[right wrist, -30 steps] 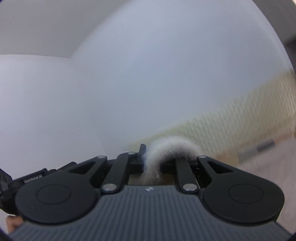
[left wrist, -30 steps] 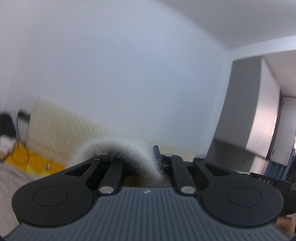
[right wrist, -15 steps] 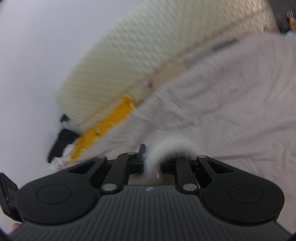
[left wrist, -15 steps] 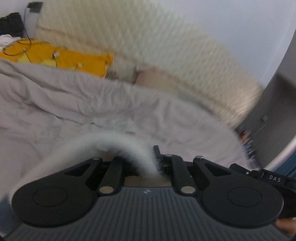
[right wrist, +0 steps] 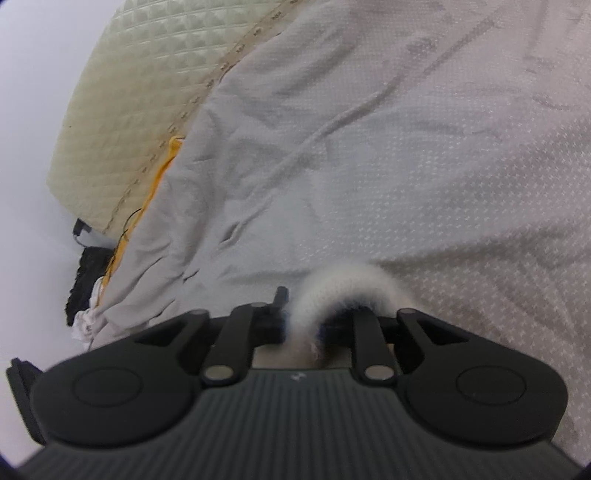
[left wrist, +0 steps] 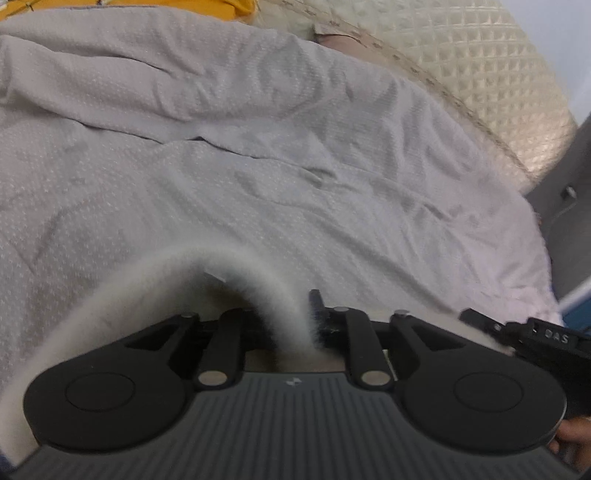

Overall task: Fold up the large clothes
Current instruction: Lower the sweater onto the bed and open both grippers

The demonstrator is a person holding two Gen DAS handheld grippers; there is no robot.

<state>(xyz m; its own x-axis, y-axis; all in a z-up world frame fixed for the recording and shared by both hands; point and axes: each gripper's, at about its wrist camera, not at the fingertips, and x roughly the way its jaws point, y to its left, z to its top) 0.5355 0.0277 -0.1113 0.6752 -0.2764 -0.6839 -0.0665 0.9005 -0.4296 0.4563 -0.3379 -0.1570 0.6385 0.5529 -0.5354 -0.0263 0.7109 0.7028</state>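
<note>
Change: both views swung down from bare wall onto grey bedspread [left wrist: 295,166].
Left gripper [left wrist: 308,325]: clamped on fuzzy white garment [left wrist: 155,288].
Right gripper [right wrist: 303,325]: clamped on same garment, arching over it.

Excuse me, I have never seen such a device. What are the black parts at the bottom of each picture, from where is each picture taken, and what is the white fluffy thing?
There is no robot here. A person holds one hand-held gripper in each hand, and a wide-angle camera on each looks forward along its jaws. One picture comes from the left gripper, the other from the right gripper; the black shapes are their bodies and linkages.

Each gripper's jaws are closed on the white fluffy garment, which arches out of them; it also shows in the right view. How large it is cannot be seen.

Below lies a bed with a wrinkled grey cover, a quilted cream headboard and some yellow fabric near it.
</note>
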